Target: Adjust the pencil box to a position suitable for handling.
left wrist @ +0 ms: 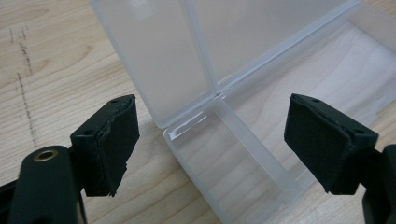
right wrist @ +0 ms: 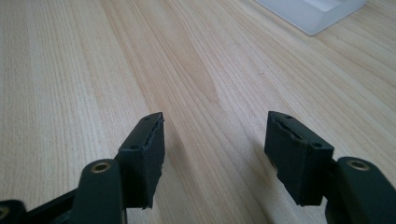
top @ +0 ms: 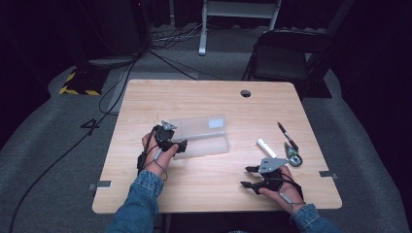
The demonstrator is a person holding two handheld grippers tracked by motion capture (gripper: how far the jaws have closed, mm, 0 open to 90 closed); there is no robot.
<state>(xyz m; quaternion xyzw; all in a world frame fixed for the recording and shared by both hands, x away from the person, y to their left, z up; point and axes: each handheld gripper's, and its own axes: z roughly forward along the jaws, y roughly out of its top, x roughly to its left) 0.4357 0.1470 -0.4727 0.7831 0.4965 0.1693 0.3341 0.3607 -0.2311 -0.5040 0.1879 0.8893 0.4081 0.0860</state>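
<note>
box: clear plastic case (top: 203,137) lying open at about 10 o'clock from the middle of the wooden surface (top: 204,97), lid flipped back flat, tray part nearer the person

left gripper: (top: 180,146) parked at the box's 9 o'clock end, jaws apart, nothing pinched; near corner of the tray sits in the gap, pads not touching it

right gripper: (top: 247,176) resting low around 5 o'clock on the surface, jaws spread wide, nothing in them

loose bits: white stick (top: 266,148), black pen (top: 287,136) and a small greenish item (top: 293,156) off at 3 o'clock, well apart from the box

step: looks like lid just got opened and let go, filling not started yet

next move: probably right gripper going to 3 o'clock for the white stick, needs a narrow pinch across it, then a carry over to the tray

left gripper view: hinge line and tray wall up close (left wrist: 224,140), tray looks bare there

right gripper view: mostly wood grain, one corner of the box (right wrist: 317,11) at 1 o'clock

high view: whole layout, plus the loose bits
</note>
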